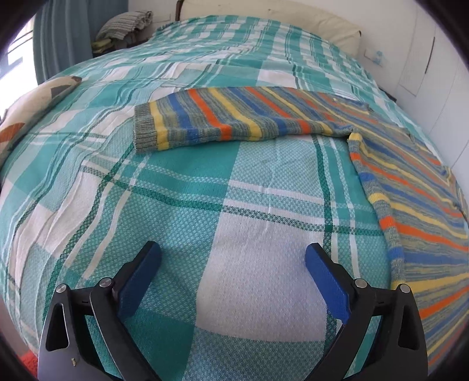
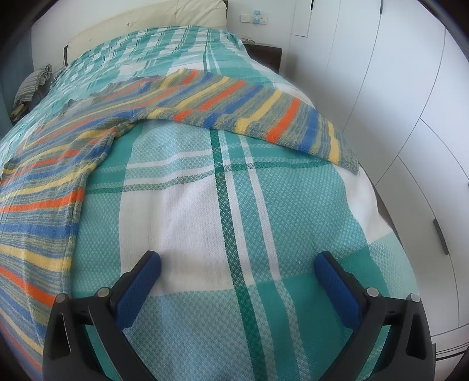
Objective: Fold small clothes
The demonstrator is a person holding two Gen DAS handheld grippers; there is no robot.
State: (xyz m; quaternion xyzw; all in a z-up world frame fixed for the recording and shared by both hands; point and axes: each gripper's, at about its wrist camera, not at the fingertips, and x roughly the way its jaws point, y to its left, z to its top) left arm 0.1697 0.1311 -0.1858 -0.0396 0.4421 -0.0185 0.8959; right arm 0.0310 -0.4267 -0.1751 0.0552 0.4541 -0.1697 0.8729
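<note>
The striped sweater (image 1: 410, 181) lies spread on the bed (image 1: 205, 190) beyond both claws — left claw (image 1: 233, 258) and right claw (image 2: 237, 265) gape wide, empty.

Striped sweater (image 1: 410, 187) runs off the right edge in my left view, hem and far sleeve cut off. In my right view it runs off the left edge. Both my claw bodies are cropped at the bottom. Folded cloth pile (image 1: 126, 25) beside the bed is too small to identify. Cushion (image 1: 26, 117) is half cut off.
</note>
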